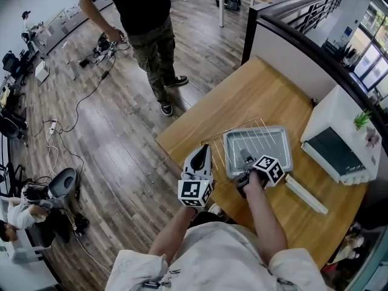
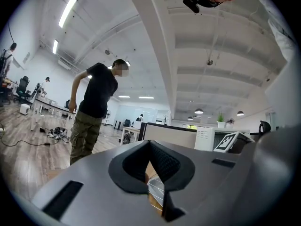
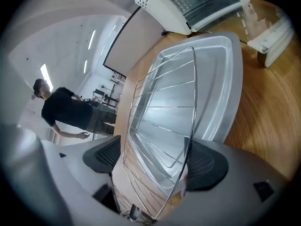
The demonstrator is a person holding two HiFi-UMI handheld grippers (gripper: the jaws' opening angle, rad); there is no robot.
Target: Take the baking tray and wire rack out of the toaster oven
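Tray [image 1: 262, 143] and wire rack [image 3: 162, 126] on table [image 1: 254, 90]
Right gripper [image 1: 245, 159] jaws stand apart around their near edge; left gripper [image 1: 204, 150] jaws together, empty.

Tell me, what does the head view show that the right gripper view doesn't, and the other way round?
Only the head view: both claws at once, including the left claw with its tips together, plus cables trailing over the floor.
Only the right gripper view: the right claw up close, its pads standing apart with the wire rack edge between them.
Both: the baking tray, the wire rack, the white toaster oven, the wooden table and a standing person in black.
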